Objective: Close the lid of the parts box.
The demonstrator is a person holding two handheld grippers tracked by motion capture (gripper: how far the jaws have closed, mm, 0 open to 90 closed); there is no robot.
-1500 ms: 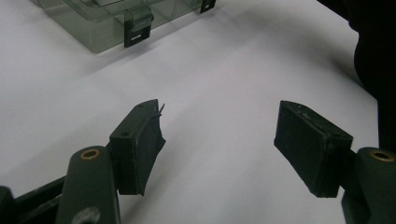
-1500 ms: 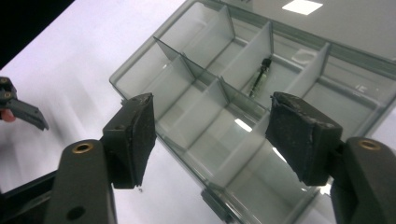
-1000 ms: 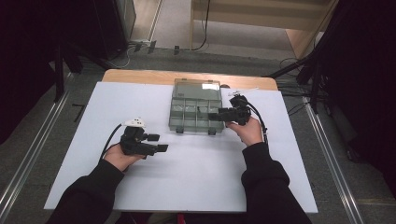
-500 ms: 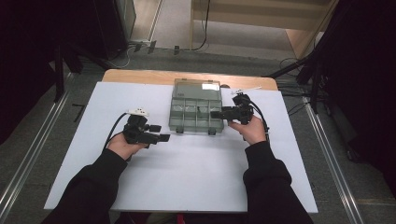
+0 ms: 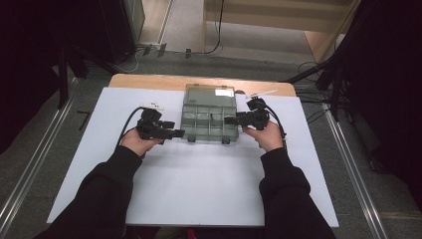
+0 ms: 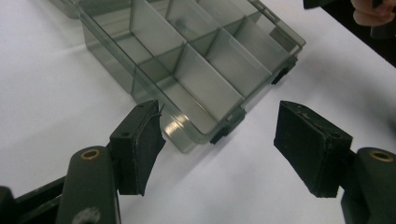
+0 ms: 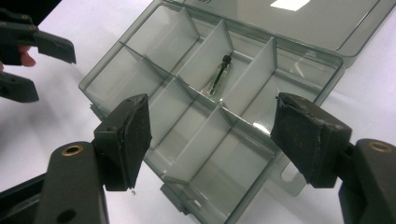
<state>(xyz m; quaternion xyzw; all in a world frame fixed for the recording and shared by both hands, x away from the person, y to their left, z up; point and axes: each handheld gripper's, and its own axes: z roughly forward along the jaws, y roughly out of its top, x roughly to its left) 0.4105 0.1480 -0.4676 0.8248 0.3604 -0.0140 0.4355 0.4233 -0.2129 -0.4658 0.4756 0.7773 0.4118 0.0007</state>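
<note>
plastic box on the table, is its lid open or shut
Open. The plastic box has its lid folded flat behind it, the dividers are uncovered, and a small dark screw lies in one middle compartment.

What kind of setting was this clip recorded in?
Probably a lab recording station: a white-topped table ringed by black curtains, cables on the grey floor, and a clear plastic compartment box as a prop.

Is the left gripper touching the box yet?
Apart. In the left gripper view, the open left gripper sits short of the box, with white table between its jaws.
</note>
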